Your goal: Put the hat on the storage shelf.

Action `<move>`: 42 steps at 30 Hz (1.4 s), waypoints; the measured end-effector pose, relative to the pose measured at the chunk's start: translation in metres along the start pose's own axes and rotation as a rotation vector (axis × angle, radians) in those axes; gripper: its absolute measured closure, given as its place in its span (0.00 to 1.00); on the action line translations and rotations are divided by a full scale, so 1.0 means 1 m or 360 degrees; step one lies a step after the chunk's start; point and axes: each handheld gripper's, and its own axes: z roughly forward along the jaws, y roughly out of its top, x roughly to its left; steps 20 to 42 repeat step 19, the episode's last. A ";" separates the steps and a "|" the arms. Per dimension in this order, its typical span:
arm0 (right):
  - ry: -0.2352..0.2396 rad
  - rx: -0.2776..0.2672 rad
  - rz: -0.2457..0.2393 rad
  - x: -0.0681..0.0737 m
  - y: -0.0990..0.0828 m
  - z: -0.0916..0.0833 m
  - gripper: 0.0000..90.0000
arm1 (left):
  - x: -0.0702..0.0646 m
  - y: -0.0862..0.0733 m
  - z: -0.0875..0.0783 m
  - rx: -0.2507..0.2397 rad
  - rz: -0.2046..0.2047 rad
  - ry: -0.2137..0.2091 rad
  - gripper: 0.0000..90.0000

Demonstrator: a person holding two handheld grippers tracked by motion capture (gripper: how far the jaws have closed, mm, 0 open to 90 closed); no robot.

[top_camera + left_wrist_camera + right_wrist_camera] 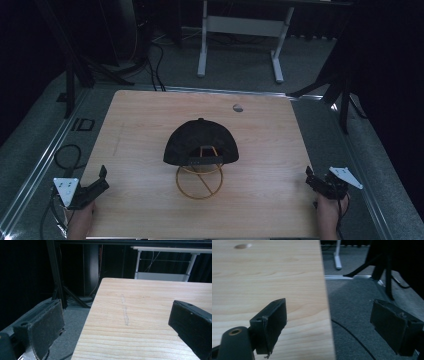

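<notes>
A black cap [201, 142] rests on a round brass wire stand [199, 184] in the middle of the wooden table [140, 120], its back strap facing the near edge. My left gripper [102, 178] hovers at the table's near left edge, open and empty. In the left gripper view its jaws [117, 322] stand wide apart over the table's left edge. My right gripper [311, 179] is at the near right edge, open too. Its jaws [328, 322] straddle the table's right edge, one over wood, one over the floor.
A small grey disc [238, 107] lies at the far right of the tabletop. A white-legged desk frame [240, 30] stands behind the table. Black tripod legs [325, 85] and cables [67, 155] sit on the grey carpet around it.
</notes>
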 end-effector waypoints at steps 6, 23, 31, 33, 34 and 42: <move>-0.0056 -0.0013 0.0070 -0.009 -0.002 -0.004 0.15 | 0.000 0.000 0.000 -0.0002 0.0001 -0.0003 0.01; -0.0068 -0.0026 0.0098 -0.011 -0.003 -0.006 0.15 | 0.001 0.000 0.000 -0.0006 -0.0009 -0.0005 0.01; -0.0068 -0.0026 0.0098 -0.011 -0.003 -0.006 0.15 | 0.001 0.000 0.000 -0.0006 -0.0009 -0.0005 0.01; -0.0068 -0.0026 0.0098 -0.011 -0.003 -0.006 0.15 | 0.001 0.000 0.000 -0.0006 -0.0009 -0.0005 0.01; -0.0068 -0.0026 0.0098 -0.011 -0.003 -0.006 0.15 | 0.001 0.000 0.000 -0.0006 -0.0009 -0.0005 0.01; -0.0068 -0.0026 0.0098 -0.011 -0.003 -0.006 0.15 | 0.001 0.000 0.000 -0.0006 -0.0009 -0.0005 0.01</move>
